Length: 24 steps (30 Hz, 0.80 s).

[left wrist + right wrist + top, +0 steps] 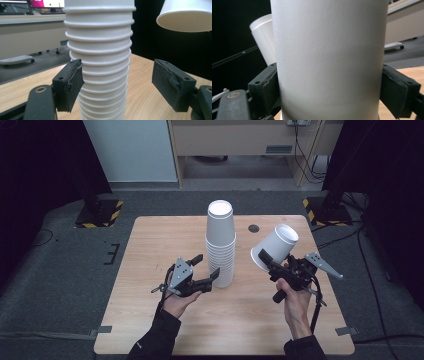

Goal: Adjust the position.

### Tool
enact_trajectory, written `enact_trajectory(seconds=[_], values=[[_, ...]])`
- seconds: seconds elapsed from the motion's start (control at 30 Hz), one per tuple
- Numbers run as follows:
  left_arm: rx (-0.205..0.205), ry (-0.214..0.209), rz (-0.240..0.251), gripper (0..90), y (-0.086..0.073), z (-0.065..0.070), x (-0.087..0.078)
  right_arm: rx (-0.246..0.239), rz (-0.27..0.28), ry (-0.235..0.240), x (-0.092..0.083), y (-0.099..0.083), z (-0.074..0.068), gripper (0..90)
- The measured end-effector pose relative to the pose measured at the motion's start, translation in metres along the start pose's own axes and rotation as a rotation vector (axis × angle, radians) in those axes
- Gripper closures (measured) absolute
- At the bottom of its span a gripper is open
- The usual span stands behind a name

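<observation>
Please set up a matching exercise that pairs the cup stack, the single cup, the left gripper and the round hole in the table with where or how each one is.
Things:
1. stack of white paper cups
2. single white paper cup
3. left gripper
4. round hole

States:
A. open, one finger on each side of the stack's lower part
B. in the tabletop, right of the stack
C. upside down on the table
D. tilted in the air, clamped in the right gripper

Pairs: 1-C, 2-D, 3-A, 4-B

One cup stack [220, 245]; one loose cup [276, 246].
</observation>
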<state>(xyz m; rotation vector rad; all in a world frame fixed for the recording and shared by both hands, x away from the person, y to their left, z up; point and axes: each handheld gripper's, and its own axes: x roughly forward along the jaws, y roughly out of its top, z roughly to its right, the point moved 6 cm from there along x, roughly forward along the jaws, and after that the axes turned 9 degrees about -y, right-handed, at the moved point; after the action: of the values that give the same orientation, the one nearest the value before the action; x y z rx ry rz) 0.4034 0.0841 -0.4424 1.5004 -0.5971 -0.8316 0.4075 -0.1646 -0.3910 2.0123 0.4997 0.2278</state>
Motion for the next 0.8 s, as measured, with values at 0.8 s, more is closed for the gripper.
enact_trajectory(seconds=[0.8], values=[[-0.001,-0.049,0.031,24.4,-0.01,0.022,0.01,0.125,0.007,-0.027,-0.021,-0.019,0.02,14.4]])
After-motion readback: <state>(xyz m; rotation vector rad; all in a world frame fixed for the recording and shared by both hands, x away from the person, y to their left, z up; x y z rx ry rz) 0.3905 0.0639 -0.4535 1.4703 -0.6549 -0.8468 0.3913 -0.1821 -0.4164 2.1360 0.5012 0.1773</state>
